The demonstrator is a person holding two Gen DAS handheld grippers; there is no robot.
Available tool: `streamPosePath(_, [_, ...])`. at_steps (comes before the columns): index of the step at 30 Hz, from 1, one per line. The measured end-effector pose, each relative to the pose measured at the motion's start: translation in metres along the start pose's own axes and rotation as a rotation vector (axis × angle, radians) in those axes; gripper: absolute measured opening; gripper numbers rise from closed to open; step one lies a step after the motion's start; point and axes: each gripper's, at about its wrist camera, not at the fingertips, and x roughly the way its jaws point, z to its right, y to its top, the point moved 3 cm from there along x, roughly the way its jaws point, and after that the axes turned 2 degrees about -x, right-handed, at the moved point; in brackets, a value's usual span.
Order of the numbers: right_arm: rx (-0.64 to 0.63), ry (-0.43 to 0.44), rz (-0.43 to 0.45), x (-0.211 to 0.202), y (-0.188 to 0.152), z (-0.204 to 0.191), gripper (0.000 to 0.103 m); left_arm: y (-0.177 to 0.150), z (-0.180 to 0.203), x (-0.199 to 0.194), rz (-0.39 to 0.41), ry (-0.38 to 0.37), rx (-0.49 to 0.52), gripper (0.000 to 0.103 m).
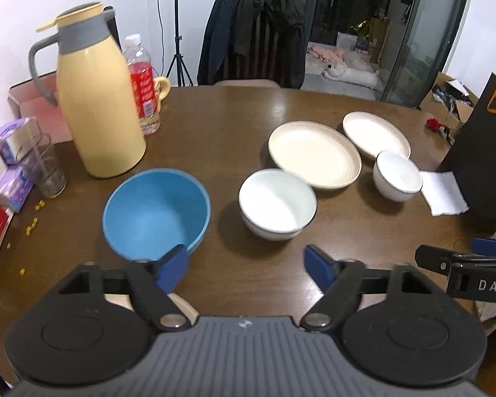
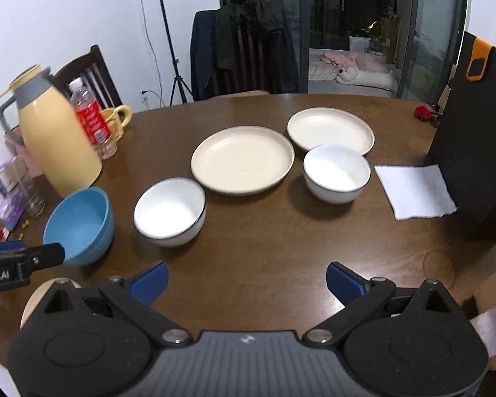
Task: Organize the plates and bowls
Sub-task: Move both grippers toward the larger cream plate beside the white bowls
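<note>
Crockery scattered, nothing stacked yet. Left gripper point(image 1: 244, 266) spread, empty, low centre; its left finger at near rim of blue bowl point(image 1: 157, 213). Right gripper point(image 2: 246, 284) spread, empty. Rimmed white bowl point(image 1: 277, 203) mid-frame, second white bowl point(image 1: 396, 175) touching far cream plate point(image 1: 375, 134); near cream plate point(image 1: 314, 154) between. Risk: finger nudges blue bowl into yellow thermos jug point(image 1: 96, 106); glazed rims slip from pads.

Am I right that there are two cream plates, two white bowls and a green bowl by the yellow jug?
Nearly. The bowl by the yellow jug is blue, not green, as the right wrist view shows. The two cream plates and two white bowls are right.
</note>
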Motion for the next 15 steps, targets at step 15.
streamPosePath(15, [-0.035,0.059,-0.006,0.048,0.097,0.027,0.095,0.085,0.040,0.040,0.032,0.026,-0.013,0.098])
